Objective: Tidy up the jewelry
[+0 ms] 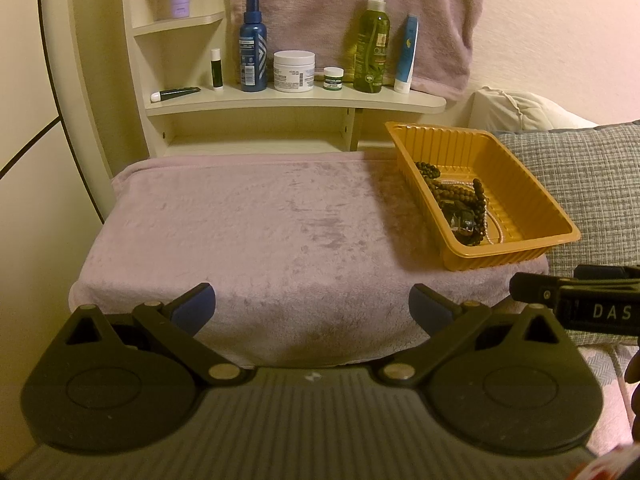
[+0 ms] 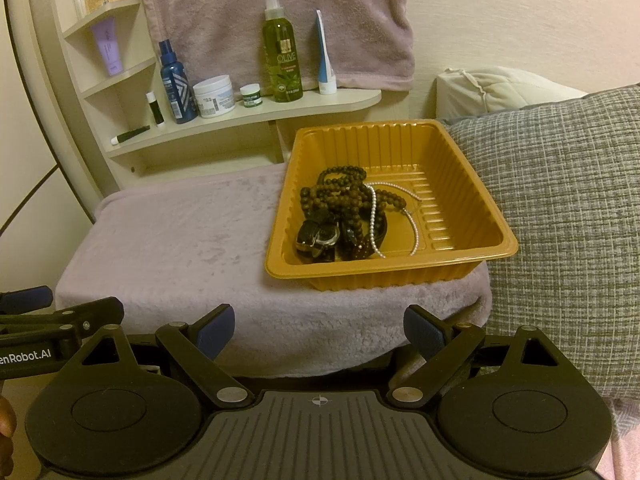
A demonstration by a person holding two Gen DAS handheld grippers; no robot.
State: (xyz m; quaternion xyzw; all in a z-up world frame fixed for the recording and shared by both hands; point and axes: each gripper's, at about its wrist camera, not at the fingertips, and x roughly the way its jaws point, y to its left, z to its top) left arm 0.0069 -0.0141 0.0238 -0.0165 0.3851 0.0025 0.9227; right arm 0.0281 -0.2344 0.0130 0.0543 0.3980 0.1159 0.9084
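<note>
Both grippers' jaws gape wide, empty, before an orange tray [image 2: 472, 258] whose wall half-hides tangled beads [image 2: 344, 196]

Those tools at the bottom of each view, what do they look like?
Each is a matte black tool: the left tool and right tool have a ribbed body, two round discs, silver pivot pins and jointed arms ending in blue pads. White lettering runs along their sides. No cables or sleeves show.
</note>
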